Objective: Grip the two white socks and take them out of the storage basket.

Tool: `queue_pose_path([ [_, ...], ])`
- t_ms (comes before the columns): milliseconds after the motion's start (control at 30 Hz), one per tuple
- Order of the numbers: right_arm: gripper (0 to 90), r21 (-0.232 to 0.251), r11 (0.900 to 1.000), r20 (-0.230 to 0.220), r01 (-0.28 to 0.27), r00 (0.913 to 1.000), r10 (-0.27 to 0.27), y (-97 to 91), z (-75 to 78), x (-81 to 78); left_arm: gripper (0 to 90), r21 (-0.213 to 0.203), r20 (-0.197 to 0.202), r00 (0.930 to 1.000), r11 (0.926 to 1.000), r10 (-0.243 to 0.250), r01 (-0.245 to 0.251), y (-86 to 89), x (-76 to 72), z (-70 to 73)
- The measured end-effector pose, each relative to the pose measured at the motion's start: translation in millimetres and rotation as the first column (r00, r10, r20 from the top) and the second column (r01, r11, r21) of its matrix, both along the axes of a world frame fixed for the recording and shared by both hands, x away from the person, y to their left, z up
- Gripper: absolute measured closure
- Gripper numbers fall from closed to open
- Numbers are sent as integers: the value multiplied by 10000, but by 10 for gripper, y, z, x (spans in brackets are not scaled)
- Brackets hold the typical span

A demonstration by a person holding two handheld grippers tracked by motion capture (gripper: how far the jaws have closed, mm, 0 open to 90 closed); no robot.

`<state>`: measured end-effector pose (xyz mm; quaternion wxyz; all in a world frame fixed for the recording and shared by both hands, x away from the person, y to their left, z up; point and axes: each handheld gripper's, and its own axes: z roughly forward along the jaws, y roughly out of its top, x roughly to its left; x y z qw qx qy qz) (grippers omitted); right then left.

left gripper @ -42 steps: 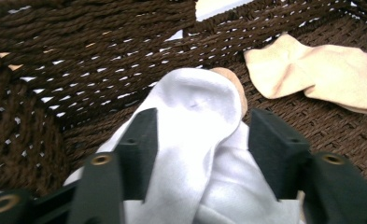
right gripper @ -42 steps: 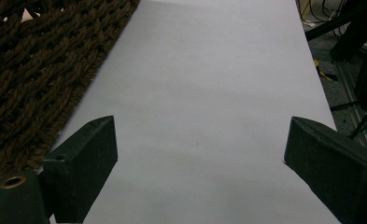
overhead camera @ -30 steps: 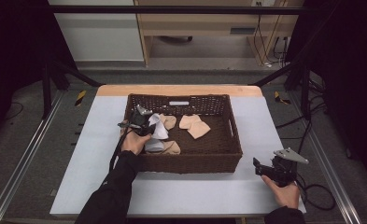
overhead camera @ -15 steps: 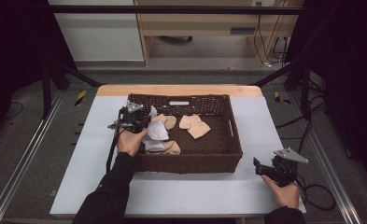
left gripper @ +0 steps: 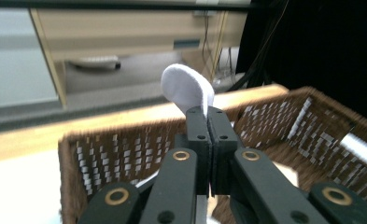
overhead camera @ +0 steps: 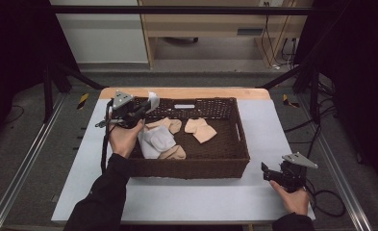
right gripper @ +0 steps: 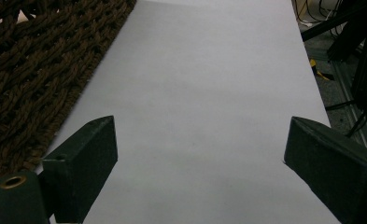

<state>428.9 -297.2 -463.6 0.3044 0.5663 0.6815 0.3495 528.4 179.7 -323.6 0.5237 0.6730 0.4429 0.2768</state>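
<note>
Since the earlier frames the left tongs (overhead camera: 145, 107) have closed on a white sock (overhead camera: 152, 100) and lifted it out of the pile, moving from the middle left of the wicker basket (overhead camera: 242, 144) up toward its upper left corner. In the left gripper view the jaws stand pressed together with the sock's rounded end (left gripper: 187, 91) sticking up above them and a little white cloth showing below, so the grip looks firm. By my reading, the picking-up step is done and the sock is ready to be carried out over the rim.

Other socks remain in the basket: a white one (overhead camera: 157, 139) at the left centre, with beige ones (overhead camera: 200, 130) beside it and toward the middle.

The right tongs (overhead camera: 265, 169) rest at the lower right of the high view, on the desk (overhead camera: 273, 120) just outside the basket's right wall. Their jaws stand wide apart with nothing between them, only bare white desk (right gripper: 209, 93) ahead and the woven wall (right gripper: 41, 70) at the left of the right gripper view.

For room, the held sock sits near the basket's far left corner, so the rim is the edge to clear. A strip of open desk lies left of the basket, and a wider strip along the bottom of the frame.
</note>
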Motion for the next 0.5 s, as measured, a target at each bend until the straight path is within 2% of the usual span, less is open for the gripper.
queue_pose_path([
  [67,98,-9,10000,1,-4,10000,4,-1,0,-1,884,-119,254,9997,9999,-47,50,0,-34,87],
  [100,98,0,10000,16,-4,10000,4,-1,0,-2,884,-201,516,9986,9997,-89,99,-1,-71,185],
  [133,98,0,10000,16,-4,10000,4,-1,0,-2,884,-201,516,9986,9997,-89,99,-1,-71,185],
  [200,98,8,10000,5,8,10000,-8,-1,1,-1,884,-319,848,9963,9994,-134,162,-1,-112,295],
  [500,98,46,10000,53,19,10000,-20,-6,6,-2,884,-699,1865,9818,9963,-357,495,-3,-277,707],
])
